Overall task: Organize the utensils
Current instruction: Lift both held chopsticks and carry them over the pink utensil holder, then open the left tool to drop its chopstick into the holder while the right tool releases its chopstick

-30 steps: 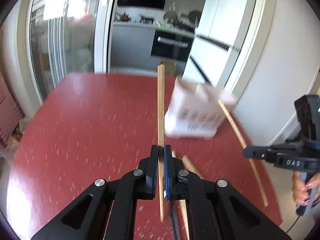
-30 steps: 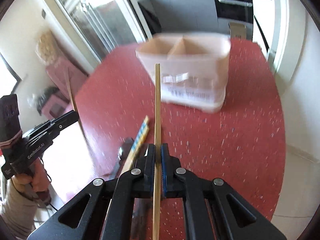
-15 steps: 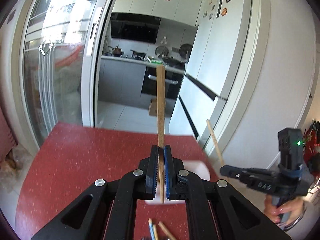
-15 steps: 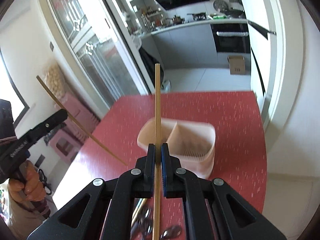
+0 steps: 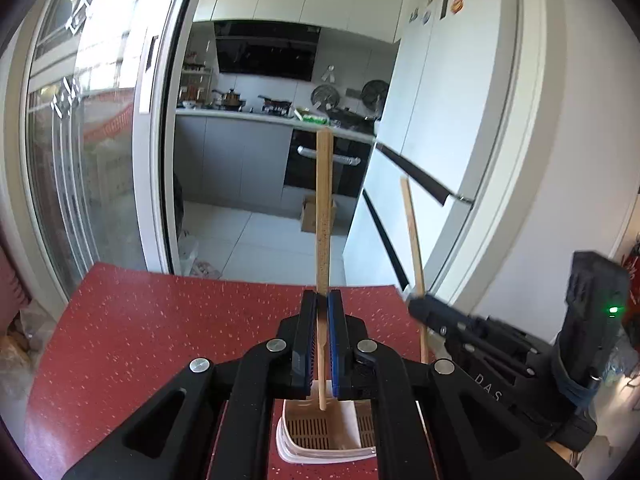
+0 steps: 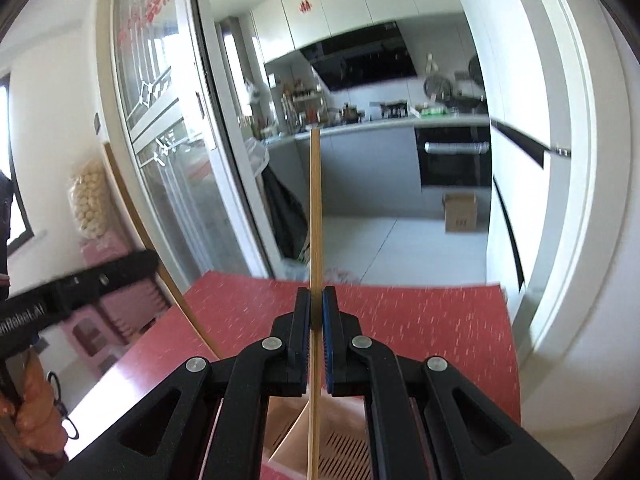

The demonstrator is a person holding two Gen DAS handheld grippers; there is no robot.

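Left gripper (image 5: pixel 322 312) clamped on a pale, flat-faced wooden chopstick (image 5: pixel 323 216), upright above the slotted utensil holder (image 5: pixel 320 436) on the red table (image 5: pixel 160 340). Right gripper (image 6: pixel 316 308) clamped on a thinner second chopstick (image 6: pixel 315 216), likewise upright.

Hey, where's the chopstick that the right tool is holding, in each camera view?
Left wrist view: the right tool's chopstick stands right of centre, rising from the right tool.
Right wrist view: the same chopstick runs up the centre, clamped between the pads.
Shared landmark: the cardboard box on the kitchen floor.
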